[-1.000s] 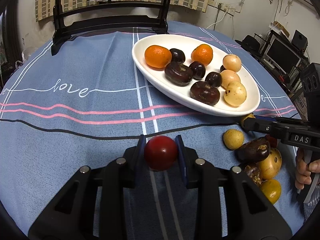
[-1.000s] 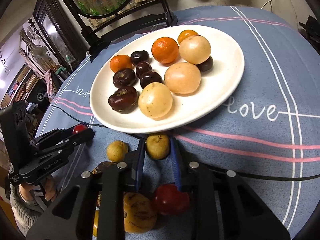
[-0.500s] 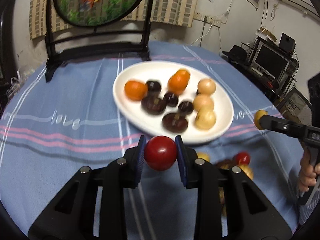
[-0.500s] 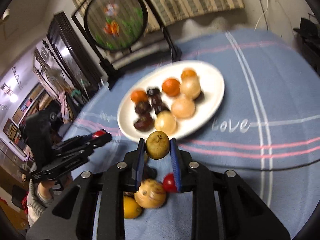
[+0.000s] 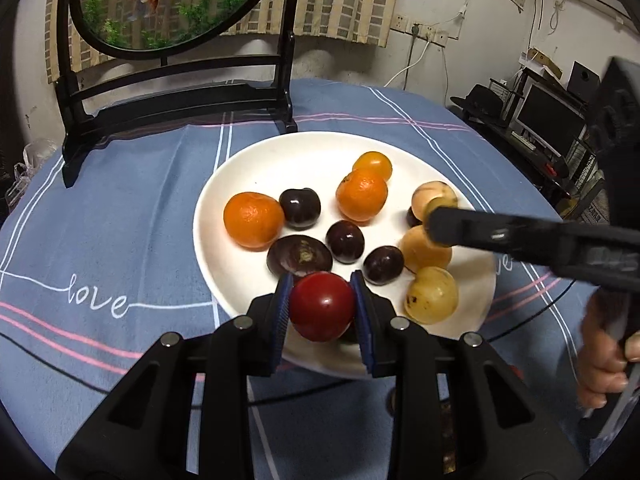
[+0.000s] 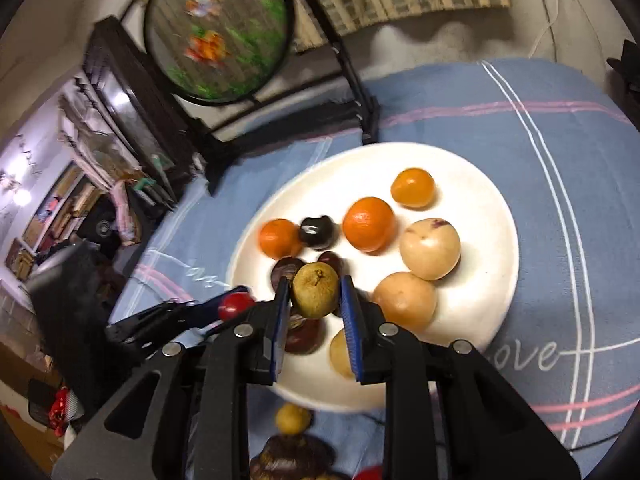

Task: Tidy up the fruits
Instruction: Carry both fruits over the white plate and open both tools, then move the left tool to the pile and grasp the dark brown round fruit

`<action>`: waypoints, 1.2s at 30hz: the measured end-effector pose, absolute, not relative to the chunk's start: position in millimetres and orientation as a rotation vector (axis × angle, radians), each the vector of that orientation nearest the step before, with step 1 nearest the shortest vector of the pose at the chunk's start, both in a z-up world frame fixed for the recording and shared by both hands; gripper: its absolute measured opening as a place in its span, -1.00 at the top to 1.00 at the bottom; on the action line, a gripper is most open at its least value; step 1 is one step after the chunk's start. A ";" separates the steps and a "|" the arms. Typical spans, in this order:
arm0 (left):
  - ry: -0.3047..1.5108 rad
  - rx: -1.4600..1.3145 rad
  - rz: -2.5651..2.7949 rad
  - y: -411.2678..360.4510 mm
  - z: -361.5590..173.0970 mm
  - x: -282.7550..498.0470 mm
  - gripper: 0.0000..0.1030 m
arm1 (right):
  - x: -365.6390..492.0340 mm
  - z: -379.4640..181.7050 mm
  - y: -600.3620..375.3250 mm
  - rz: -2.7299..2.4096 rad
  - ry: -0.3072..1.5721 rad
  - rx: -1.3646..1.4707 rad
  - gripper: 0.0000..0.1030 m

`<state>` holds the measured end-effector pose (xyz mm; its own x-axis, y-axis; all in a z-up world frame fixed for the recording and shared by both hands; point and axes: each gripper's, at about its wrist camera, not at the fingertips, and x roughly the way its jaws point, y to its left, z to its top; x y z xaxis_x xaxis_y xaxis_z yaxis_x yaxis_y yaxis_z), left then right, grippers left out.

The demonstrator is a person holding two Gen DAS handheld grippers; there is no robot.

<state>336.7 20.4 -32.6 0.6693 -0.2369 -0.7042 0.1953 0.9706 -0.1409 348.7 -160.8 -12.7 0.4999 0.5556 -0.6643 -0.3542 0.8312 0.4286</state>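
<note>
We held a round, glossy red fruit (image 5: 322,306) clamped in our left gripper (image 5: 322,308), above the six-o'clock rim of the white oval ceramic plate (image 5: 224,184). Our right gripper (image 6: 315,295) was closed on a small olive-yellow fruit (image 6: 315,290), over the plate's seven-o'clock edge. Farther in lay dark cherries (image 5: 345,241), then oranges (image 5: 253,220). Both loads hung over crowded spots; bare plate lay toward twelve o'clock, so we judged each release point lay forward.

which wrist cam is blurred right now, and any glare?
Left wrist view: sharp; small glare spots on the round red fruit and the dark glossy cherries. Right wrist view: motion-blurred, worst on the round goldfish screen; the yellow-green fruit in its fingers stays fairly crisp.
</note>
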 end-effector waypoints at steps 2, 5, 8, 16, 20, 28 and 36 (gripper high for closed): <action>0.808 -0.072 -0.251 21.7 -34.1 342.2 0.41 | 356.5 -17.7 -159.9 0.520 0.903 0.243 0.49; 0.810 -0.082 -0.253 22.5 -35.8 345.3 0.03 | 361.6 -20.2 -165.6 0.534 0.896 0.274 0.49; 0.795 -0.097 -0.249 24.2 -33.2 343.5 -0.20 | 359.7 -16.2 -165.5 0.540 0.891 0.276 0.46; 0.760 -0.118 -0.245 29.9 -24.5 329.4 -0.35 | 342.6 8.5 -174.7 0.536 0.764 0.286 -0.41; 0.739 -0.146 -0.266 36.5 -15.2 308.7 -0.41 | 316.4 36.3 -181.2 0.615 0.702 0.293 -0.45; 0.726 -0.028 -0.304 10.0 -27.4 237.7 -0.77 | 259.8 29.2 -218.9 0.618 0.672 0.352 -0.77; 0.731 -0.012 -0.341 -20.7 -32.6 232.5 -0.83 | 247.3 3.2 -258.6 0.558 0.741 0.476 -0.77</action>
